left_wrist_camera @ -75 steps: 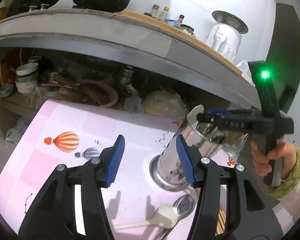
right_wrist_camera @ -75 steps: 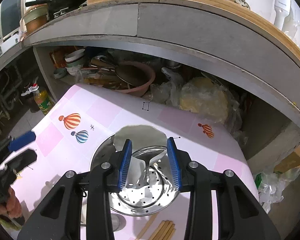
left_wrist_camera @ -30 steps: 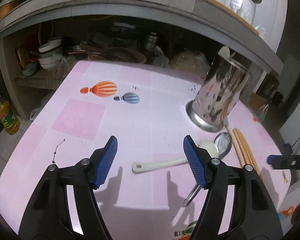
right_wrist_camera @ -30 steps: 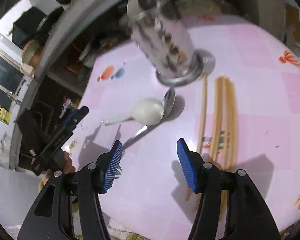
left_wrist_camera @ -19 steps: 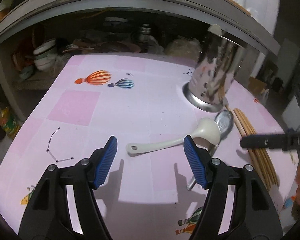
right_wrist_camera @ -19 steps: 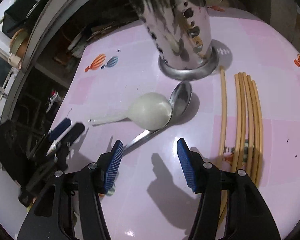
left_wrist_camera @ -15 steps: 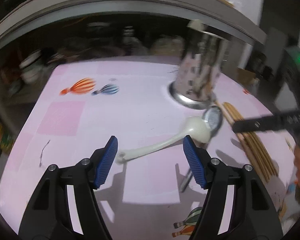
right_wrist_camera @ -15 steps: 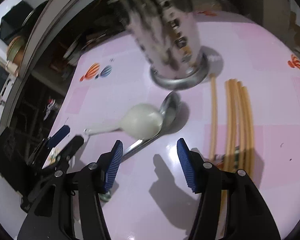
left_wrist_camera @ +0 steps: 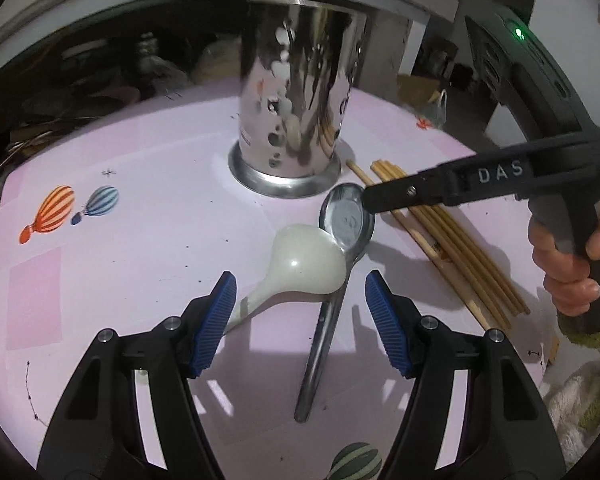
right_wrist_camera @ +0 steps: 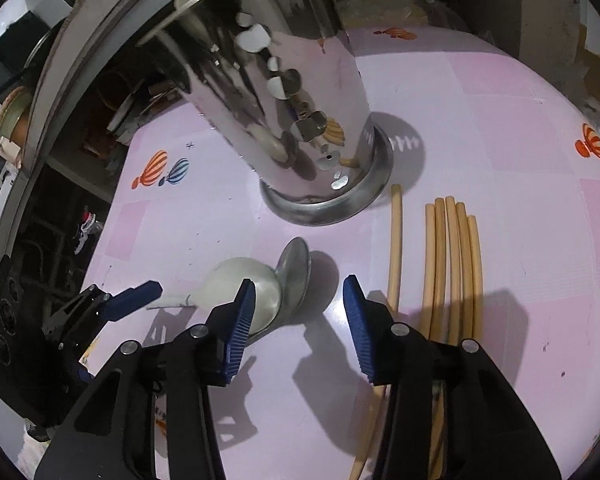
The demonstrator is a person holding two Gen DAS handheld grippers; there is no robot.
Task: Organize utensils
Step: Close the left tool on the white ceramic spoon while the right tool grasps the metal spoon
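The pink surface (left_wrist_camera: pixel 140 220) runs on well past both sets of jaws. Only the left view shows the hand (left_wrist_camera: pixel 572 256) gripping the right gripper (right_wrist_camera: pixel 298 312), whose jaws have just been narrowing, empty, the metal spoon (left_wrist_camera: pixel 346 220) bowl ahead. Left gripper (left_wrist_camera: pixel 300 312) jaws gape, released, straddling the white ladle (left_wrist_camera: pixel 304 260). Holder (left_wrist_camera: pixel 296 96) stands beyond; chopsticks (right_wrist_camera: pixel 452 264) lie right.

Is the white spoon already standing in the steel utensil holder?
No, the white spoon lies flat on the pink tablecloth, its bowl overlapping the metal spoon, in front of the steel utensil holder.
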